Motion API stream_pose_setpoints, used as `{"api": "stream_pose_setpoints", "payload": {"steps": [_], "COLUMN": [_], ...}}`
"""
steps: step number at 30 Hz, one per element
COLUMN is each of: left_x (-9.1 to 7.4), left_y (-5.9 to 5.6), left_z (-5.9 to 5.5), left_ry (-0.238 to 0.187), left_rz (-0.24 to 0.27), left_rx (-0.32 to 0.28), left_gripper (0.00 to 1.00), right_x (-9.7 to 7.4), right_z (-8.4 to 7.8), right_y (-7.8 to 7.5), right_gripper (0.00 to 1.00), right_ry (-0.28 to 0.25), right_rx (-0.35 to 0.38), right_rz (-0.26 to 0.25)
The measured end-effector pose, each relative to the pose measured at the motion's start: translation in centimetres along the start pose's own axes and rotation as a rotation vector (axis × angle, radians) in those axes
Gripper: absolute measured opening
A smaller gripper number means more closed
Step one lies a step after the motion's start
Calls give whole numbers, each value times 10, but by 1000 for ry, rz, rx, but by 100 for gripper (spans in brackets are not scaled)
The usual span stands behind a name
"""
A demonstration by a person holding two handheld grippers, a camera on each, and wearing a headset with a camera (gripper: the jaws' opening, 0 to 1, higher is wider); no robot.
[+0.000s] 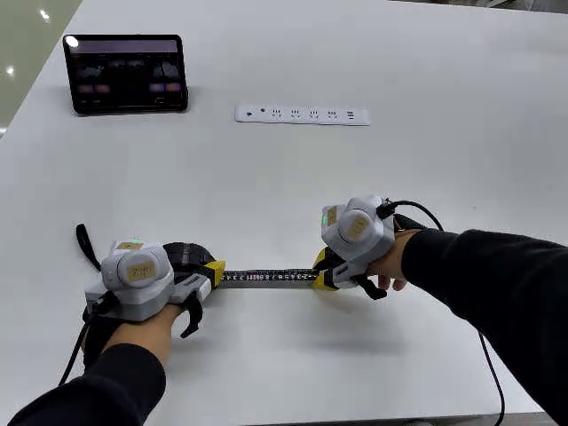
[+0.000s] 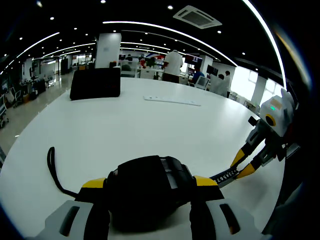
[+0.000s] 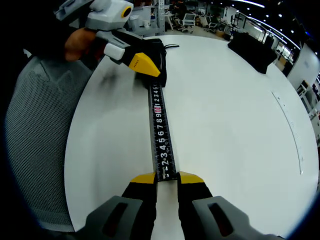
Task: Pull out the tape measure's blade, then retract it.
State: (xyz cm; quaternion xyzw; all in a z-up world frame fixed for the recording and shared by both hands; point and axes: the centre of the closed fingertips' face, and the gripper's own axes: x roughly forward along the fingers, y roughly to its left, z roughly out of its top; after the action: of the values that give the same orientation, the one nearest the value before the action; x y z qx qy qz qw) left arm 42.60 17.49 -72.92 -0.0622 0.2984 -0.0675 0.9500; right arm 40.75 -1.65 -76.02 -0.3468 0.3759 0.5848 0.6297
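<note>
Yellow tips of your right gripper (image 3: 166, 177) are closed on the free end of the blade (image 3: 160, 130), with the printed numbers facing up and running away from the jaws toward the case (image 1: 185, 257). Pinching the blade at its very end seems to me the reason for this grip: the hand can draw it straight and flat along the white table (image 1: 266, 177) without twisting it. Your left gripper (image 2: 150, 182) is clamped on the black case from both sides, so the body stays in place while the other hand does the pulling. The tape measure lies at the near edge of the table, between your two hands, and only a short piece of blade is out. By my judgement the pulling step is in its early part, and the retracting is not yet begun. A black wrist strap (image 1: 84, 244) comes out of the case on the side away from the blade and rests loose on the table, where it does not disturb the work. Farther away, well apart from the grippers, lies a white power strip (image 1: 302, 114), and beyond it, to the left, stands a dark tablet (image 1: 124, 71).
</note>
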Motion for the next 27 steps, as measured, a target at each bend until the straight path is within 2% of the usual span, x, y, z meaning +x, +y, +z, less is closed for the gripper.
{"api": "stream_pose_setpoints", "payload": {"steps": [10, 16, 20, 27], "left_x": [-1, -1, -1, -1], "left_y": [0, 0, -1, 0], "left_z": [0, 0, 0, -1], "left_ry": [-2, -1, -3, 0], "left_rz": [2, 2, 0, -5], "left_rx": [-3, -6, -12, -16], "left_gripper": [61, 61, 61, 61], "right_x": [4, 6, 8, 12], "right_z": [7, 10, 13, 19], "right_y": [-1, -1, -1, 1], "right_gripper": [11, 11, 11, 11], "right_ry": [-25, -30, -46, -59], "right_rx": [-16, -3, 32, 30], "right_rz": [-8, -7, -8, -4]}}
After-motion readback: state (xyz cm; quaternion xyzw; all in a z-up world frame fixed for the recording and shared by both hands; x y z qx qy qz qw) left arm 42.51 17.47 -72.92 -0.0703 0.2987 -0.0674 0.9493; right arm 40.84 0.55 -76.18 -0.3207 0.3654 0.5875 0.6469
